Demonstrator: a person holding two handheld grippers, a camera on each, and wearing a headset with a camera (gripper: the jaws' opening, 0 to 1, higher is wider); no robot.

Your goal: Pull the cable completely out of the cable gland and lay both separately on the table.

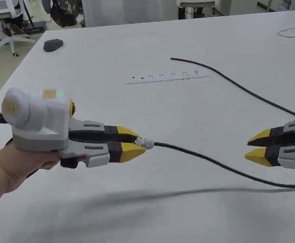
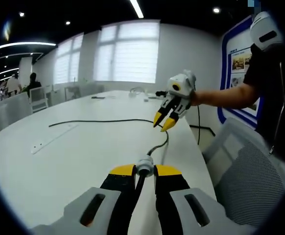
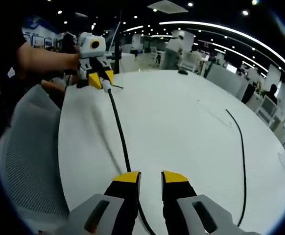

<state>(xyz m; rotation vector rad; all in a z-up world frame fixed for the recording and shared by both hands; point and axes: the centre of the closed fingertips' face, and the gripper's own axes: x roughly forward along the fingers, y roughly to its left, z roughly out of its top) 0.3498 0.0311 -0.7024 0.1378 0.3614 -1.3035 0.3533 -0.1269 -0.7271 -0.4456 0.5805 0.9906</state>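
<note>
Black cable (image 1: pixel 208 160) runs out of the pale cable gland (image 1: pixel 147 144), which the left gripper (image 1: pixel 140 142) has clamped between its yellow jaw tips above the white tabletop (image 1: pixel 112 106). A hand (image 1: pixel 15 169) grips this gripper's body from behind. In the left gripper view the gland sits squarely between the two tips, with the cable threaded in it and leading straight ahead.

From the gland the cable sags forward, away from the left gripper, and runs on past the right gripper (image 1: pixel 249 149). That gripper hangs well apart from the left one, with its tips pointed back toward it. Its jaws stand narrowly apart with nothing clamped between them. In the right gripper view the cable slips in beside the inner edge of one jaw (whether it brushes that jaw cannot be told).

Beyond the right gripper the far stretch of cable curves across the tabletop to a loose end. That end lies just beside a white power strip (image 1: pixel 168 77), ahead of both grippers. A dark mouse (image 1: pixel 53 44) sits further off, beyond the left gripper and near the tabletop's edge.
</note>
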